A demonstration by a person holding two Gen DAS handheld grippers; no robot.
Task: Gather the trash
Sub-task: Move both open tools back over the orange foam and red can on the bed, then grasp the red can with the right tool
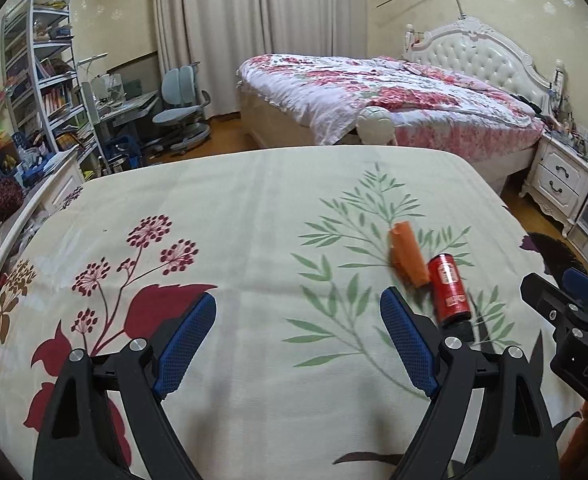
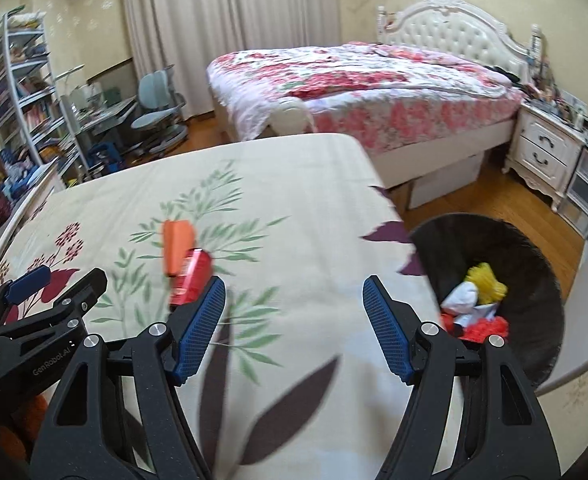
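An orange wrapper (image 1: pixel 405 255) and a red can (image 1: pixel 450 292) lie side by side on the leaf-printed bed sheet (image 1: pixel 253 200). My left gripper (image 1: pixel 300 304) hovers open over the sheet, its right finger just left of the can, with nothing between the pads. In the right wrist view the orange wrapper (image 2: pixel 177 245) and red can (image 2: pixel 191 280) sit just beyond the left finger of my right gripper (image 2: pixel 294 286), which is open and holds nothing. A black bin (image 2: pixel 530 264) stands to its right beside the bed, holding yellow, white and red trash.
My right gripper (image 1: pixel 560 286) shows at the right edge of the left wrist view, and my left gripper (image 2: pixel 59 284) at the left edge of the right wrist view. Beyond are a second bed (image 1: pixel 394 96), a white nightstand (image 2: pixel 542 156), shelves (image 1: pixel 41 80) and a desk chair (image 1: pixel 177 112).
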